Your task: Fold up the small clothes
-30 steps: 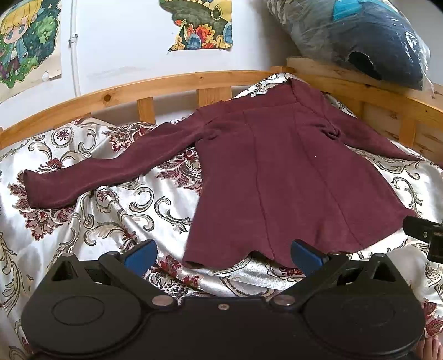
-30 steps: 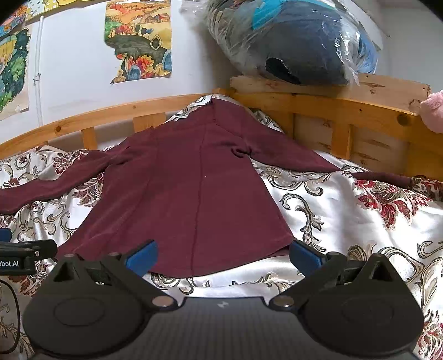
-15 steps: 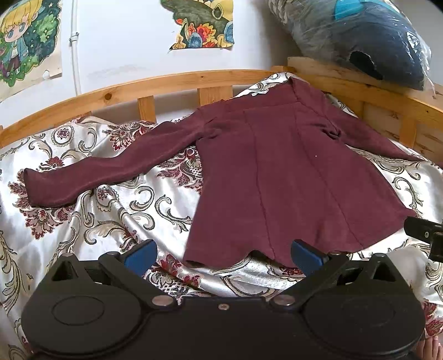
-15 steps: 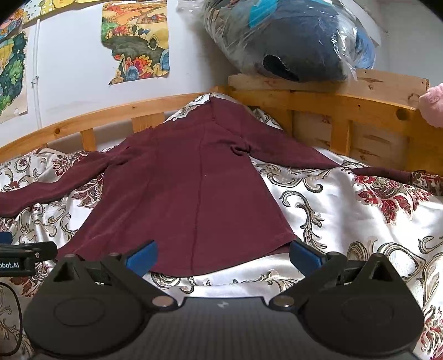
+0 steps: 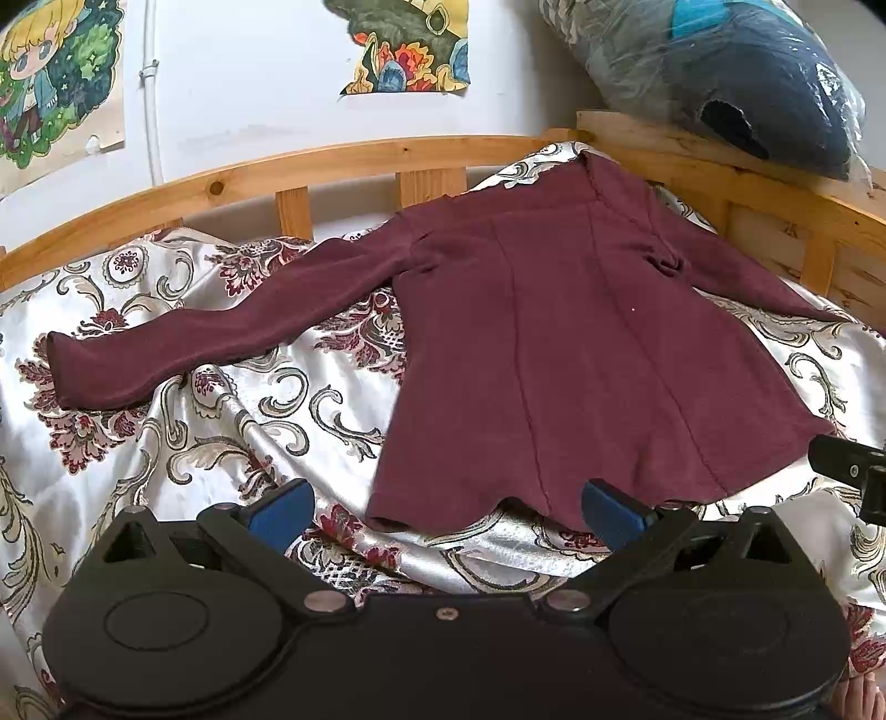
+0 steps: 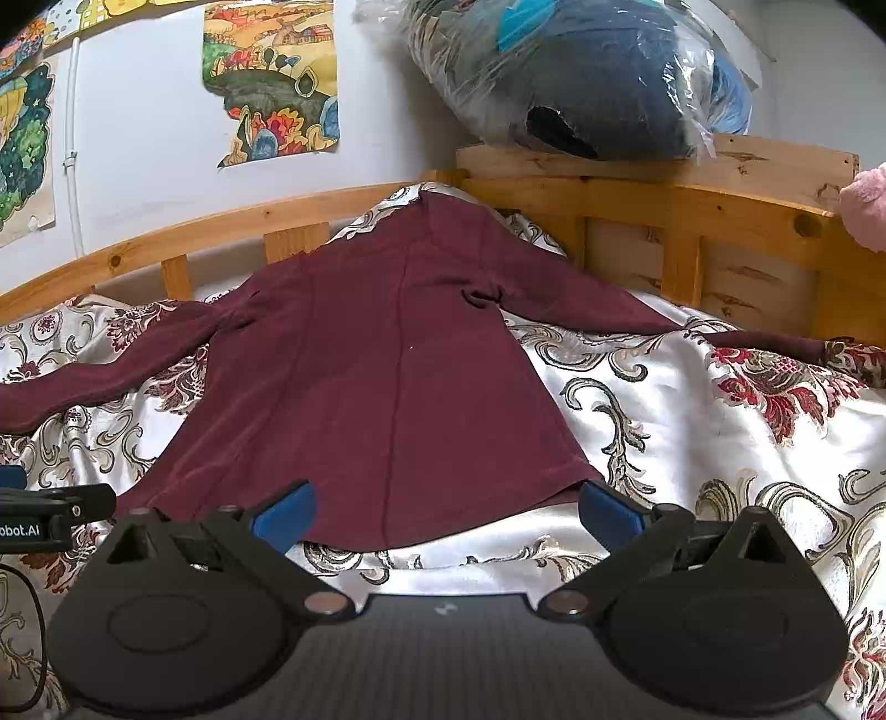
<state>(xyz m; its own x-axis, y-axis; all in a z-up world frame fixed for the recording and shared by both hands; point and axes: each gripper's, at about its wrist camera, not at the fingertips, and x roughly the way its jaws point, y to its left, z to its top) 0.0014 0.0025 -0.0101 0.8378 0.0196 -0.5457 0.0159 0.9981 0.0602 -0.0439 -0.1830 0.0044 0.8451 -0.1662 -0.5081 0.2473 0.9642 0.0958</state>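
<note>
A small maroon long-sleeved top (image 5: 581,354) lies flat on the patterned satin bedspread (image 5: 232,421), collar toward the headboard, both sleeves spread out. It also shows in the right wrist view (image 6: 376,387). My left gripper (image 5: 446,507) is open and empty, just short of the hem's left part. My right gripper (image 6: 443,509) is open and empty, just short of the hem's right part. The left sleeve cuff (image 5: 72,371) lies far left; the right sleeve (image 6: 637,315) runs to the right edge.
A wooden bed rail (image 5: 332,166) curves behind the top. A plastic-wrapped dark bundle (image 6: 581,77) rests on the wooden headboard (image 6: 720,221) at the right. Posters (image 5: 410,44) hang on the white wall. A pink item (image 6: 869,205) is at the far right.
Both views show a slight shift only; the top lies as before and both grippers stay open near the hem.
</note>
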